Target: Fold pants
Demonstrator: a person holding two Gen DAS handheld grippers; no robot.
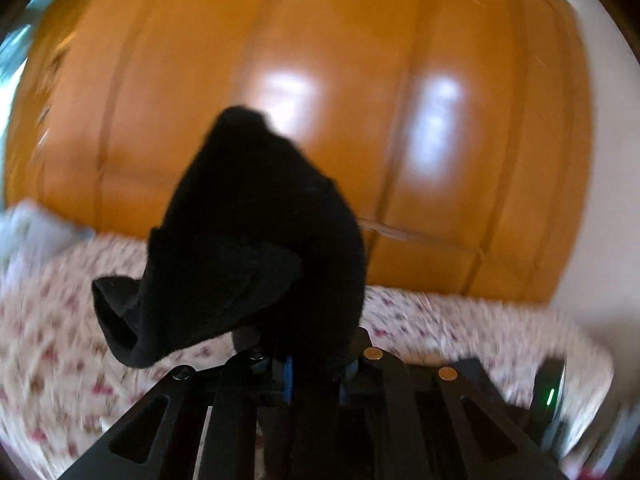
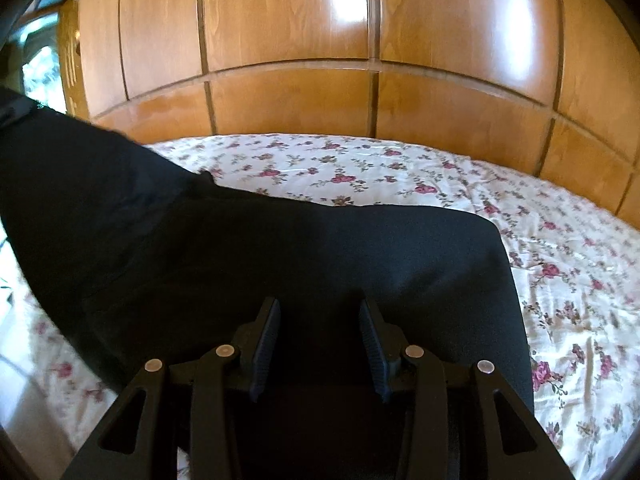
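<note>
Glossy orange-brown wardrobe doors filled the background of both views, their panels catching two bright window reflections. Below them stretched the bed, covered by a white sheet printed with small pink and red flowers. Across that sheet, in the right wrist view, lay the black pants, a broad dark panel with a straight edge toward the right and a rounded far corner, while the rest of the cloth rose off the bed toward the upper left of that view. In the blurred left wrist view, a bunched end of the pants stood up in front of the camera, lifted clear of the bed, with an open cuff-like fold drooping to the left. The left tongs were closed on that bunch, their fingers drawn together with the cloth pinched between them. The right tongs hung just over the flat part of the pants with their ribbed pads spread apart and nothing gripped; whether the tips touched the fabric could not be told.
</note>
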